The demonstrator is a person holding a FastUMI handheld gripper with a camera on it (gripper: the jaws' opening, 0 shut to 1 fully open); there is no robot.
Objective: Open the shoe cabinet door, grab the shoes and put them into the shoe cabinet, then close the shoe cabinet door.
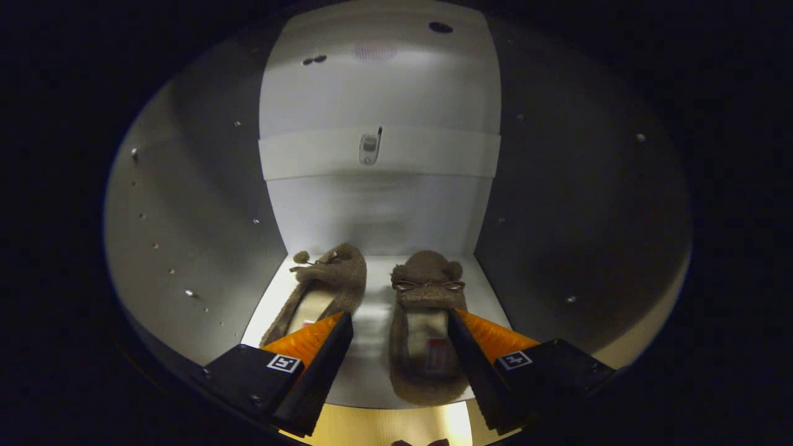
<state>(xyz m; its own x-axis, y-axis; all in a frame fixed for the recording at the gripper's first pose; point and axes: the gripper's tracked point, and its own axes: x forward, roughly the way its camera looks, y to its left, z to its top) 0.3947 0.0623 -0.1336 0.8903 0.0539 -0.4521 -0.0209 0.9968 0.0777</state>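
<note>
Hand-held gripper (pixel 400 325) hung at the mouth of the shoe cabinet (pixel 198 204) with its fingers spread wide and nothing between them pressed — released, by the look of it.

In the gripper view, both shoes sat on the cabinet's pale bottom shelf (pixel 376 310), toes pointed at the back panel (pixel 378 204). The right shoe (pixel 427 322), a brown fuzzy slipper with a small bow, lay just ahead of the fingers and between them, close by the right finger, its heel nearest the shelf's front edge. The left shoe (pixel 328 285) lay beside it toward the left wall, partly hidden behind the left finger and angled a little. A bare strip of shelf separated the pair.

Side by side and toes-in, they looked placed to sit clear of the door's swing. A small metal fitting (pixel 370 148) was fixed to a ledge on the back panel, above the shoes.

Judging from this, the shoes were stowed and the spread fingers suited a release — shutting the door remained.
</note>
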